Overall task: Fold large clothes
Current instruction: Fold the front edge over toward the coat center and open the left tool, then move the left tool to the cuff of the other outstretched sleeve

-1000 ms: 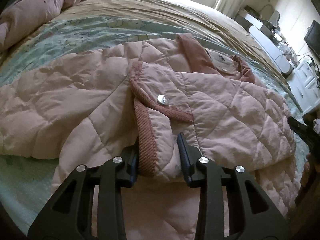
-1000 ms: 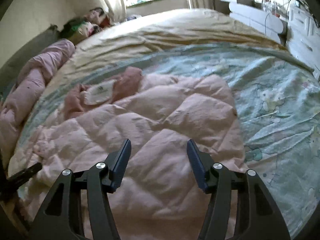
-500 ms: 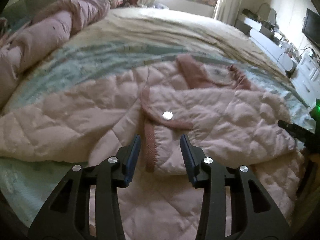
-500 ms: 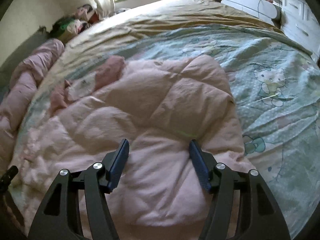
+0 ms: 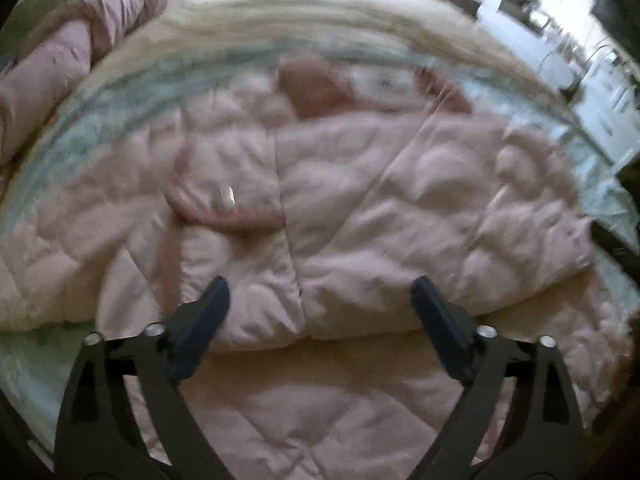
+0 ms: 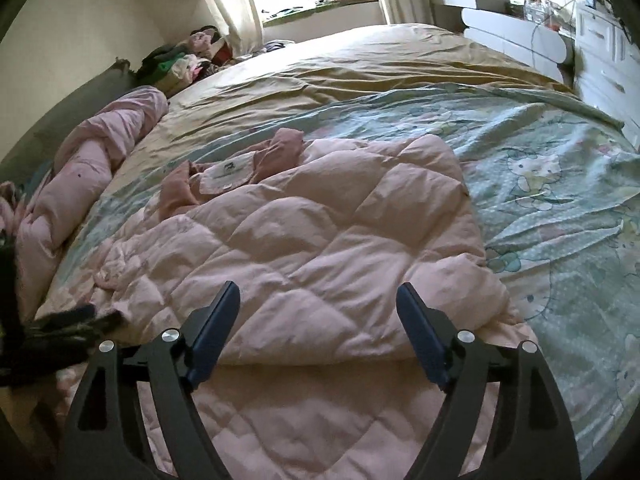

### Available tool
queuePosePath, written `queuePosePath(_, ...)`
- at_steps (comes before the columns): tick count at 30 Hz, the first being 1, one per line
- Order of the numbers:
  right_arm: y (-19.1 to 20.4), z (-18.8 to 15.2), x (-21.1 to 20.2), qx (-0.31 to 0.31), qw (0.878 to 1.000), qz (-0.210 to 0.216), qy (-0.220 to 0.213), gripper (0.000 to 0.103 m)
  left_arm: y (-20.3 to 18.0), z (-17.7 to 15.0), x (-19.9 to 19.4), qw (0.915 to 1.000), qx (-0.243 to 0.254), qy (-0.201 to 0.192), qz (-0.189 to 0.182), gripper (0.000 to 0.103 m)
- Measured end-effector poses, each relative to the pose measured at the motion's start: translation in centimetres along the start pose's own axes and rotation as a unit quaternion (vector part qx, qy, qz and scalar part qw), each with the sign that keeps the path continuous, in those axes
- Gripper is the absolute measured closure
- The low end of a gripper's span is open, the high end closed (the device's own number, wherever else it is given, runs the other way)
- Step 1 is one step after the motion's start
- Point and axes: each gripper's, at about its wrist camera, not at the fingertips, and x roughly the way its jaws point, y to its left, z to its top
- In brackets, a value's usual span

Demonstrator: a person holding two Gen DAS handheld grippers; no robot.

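Quilted pink jacket [image 6: 320, 240] is lying folded on the cartoon-print bedsheet [image 6: 560, 200], a rolled pink blanket [image 6: 80, 176] beside it, both grippers' fingers [image 5: 208, 308] [image 6: 416, 324] hovering open, holding nothing.

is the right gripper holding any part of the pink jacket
No, the right gripper has its fingers spread wide above the pink jacket, with no fabric pinched between them.
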Motion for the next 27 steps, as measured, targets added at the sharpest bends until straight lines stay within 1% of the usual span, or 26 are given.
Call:
queuePosePath(2,0.3,-0.1,0.1,-0.004,1.000,0.000,0.003,0.023,0.5,-0.6,1.2,0.9999,-0.007,0.003,-0.007,0.009)
queuePosePath(5,0.6,-0.3,1.1,-0.011,1.000,-0.010,0.018,0.023,0.5,-1.2,1.5,1.0000,-0.001,-0.008,-0.003,0.009)
queuePosePath(6,0.5,-0.4,1.5,-0.010,1.000,-0.013,0.026,0.020,0.5,-1.2,1.4,1.0000,-0.001,-0.007,-0.003,0.009)
queuePosePath(8,0.0,-0.7,3.4,-0.007,0.997,-0.043,0.060,0.014,0.6,-1.3,1.2,0.9999,-0.005,-0.004,-0.009,0.009)
queuePosePath(10,-0.3,-1.2,5.2,-0.012,0.995,-0.051,0.085,0.014,0.7,-1.1,0.9,0.9998,-0.011,-0.004,-0.015,0.009)
queuePosePath(12,-0.4,-1.5,5.6,-0.010,0.995,-0.052,0.082,0.013,0.6,-0.9,0.3,0.9997,-0.012,-0.005,-0.019,0.009)
queuePosePath(15,-0.4,-1.2,5.0,0.001,0.996,-0.048,0.074,0.013,0.7,-1.1,-0.4,0.9996,-0.013,-0.005,-0.025,0.009)
queuePosePath(19,-0.6,-1.2,2.8,0.032,0.998,-0.024,0.043,0.013,0.9,-0.9,-1.7,0.9994,-0.019,-0.009,-0.025,0.009)
queuePosePath(20,-0.7,-1.2,2.4,0.038,0.998,-0.021,0.039,0.010,1.1,-0.9,-2.0,0.9994,-0.022,-0.010,-0.025,0.009)
queuePosePath(21,-0.6,-1.1,1.9,0.042,0.998,-0.018,0.035,0.004,1.2,-0.8,-2.3,0.9993,-0.024,-0.012,-0.026,0.009)
queuePosePath(27,1.5,-0.4,-0.4,0.027,1.000,-0.005,0.008,0.004,2.6,-0.9,-4.9,0.9979,-0.042,-0.036,-0.033,0.009)
